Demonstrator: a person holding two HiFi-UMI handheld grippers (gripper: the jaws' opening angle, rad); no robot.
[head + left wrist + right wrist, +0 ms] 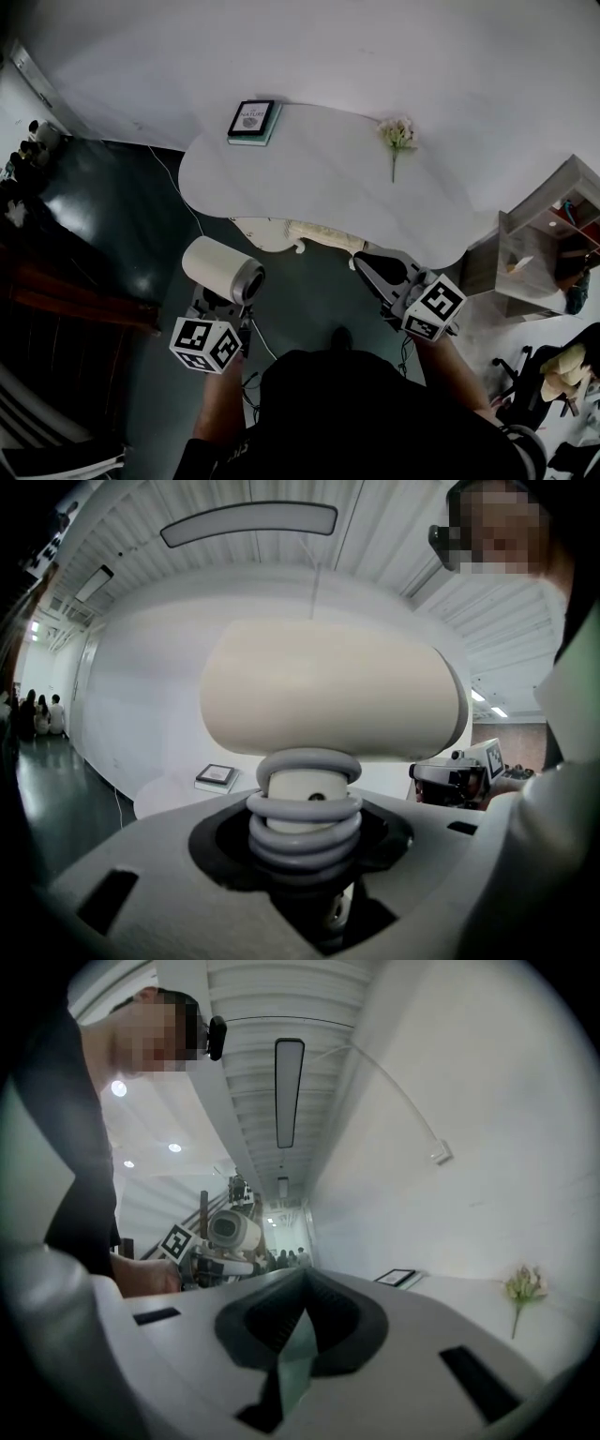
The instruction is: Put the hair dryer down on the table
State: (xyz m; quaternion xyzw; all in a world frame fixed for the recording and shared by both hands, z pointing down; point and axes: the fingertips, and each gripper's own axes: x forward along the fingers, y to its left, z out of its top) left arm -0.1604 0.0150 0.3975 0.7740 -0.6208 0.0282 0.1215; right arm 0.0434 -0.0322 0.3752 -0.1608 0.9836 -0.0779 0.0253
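Observation:
A cream hair dryer [223,269] with a short round barrel stands upright in my left gripper [223,302], below the near edge of the white table [319,197] and over the dark floor. In the left gripper view the barrel [333,691] fills the middle. The handle, wound with grey cord [305,822], sits clamped between the jaws of my left gripper [309,832]. My right gripper [372,264] hovers by the table's near edge, its jaws together with nothing between them [300,1283]. From the right gripper view the dryer [230,1232] shows at the left.
A framed book [253,120] lies at the table's far left and a pale flower sprig [397,141] at its far right. An open shelf unit [544,244] stands to the right. A thin cable [173,183] runs over the dark floor at the left.

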